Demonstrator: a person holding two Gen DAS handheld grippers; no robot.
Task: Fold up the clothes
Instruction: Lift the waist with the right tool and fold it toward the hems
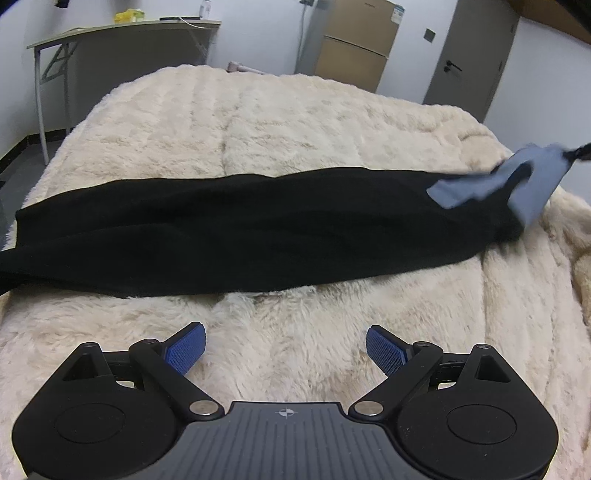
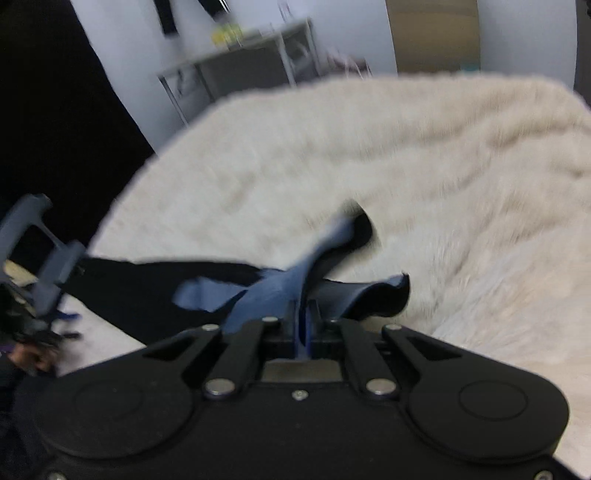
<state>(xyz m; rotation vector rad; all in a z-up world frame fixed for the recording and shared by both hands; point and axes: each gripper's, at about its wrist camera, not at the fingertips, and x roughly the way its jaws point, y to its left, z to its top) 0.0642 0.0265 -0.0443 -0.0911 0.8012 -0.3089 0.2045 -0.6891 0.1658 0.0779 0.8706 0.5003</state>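
A long black garment (image 1: 258, 229) lies stretched across the fluffy cream blanket (image 1: 295, 122) on a bed. Its right end, with a blue-grey inner side (image 1: 535, 184), is lifted off the blanket toward the frame's right edge. In the blurred right wrist view my right gripper (image 2: 304, 314) is shut on that blue-grey fabric (image 2: 273, 295), and the black cloth (image 2: 147, 291) trails away to the left below it. My left gripper (image 1: 286, 350) hovers over bare blanket in front of the garment's middle. It is open wide, its blue pads (image 1: 188, 350) far apart with nothing between them.
A grey desk (image 1: 122, 33) stands behind the bed at the left, with a brown cabinet (image 1: 354, 44) and a grey door (image 1: 469, 55) at the back right. A hand (image 2: 29, 358) and part of a grey frame (image 2: 37, 251) show at the left edge of the right wrist view.
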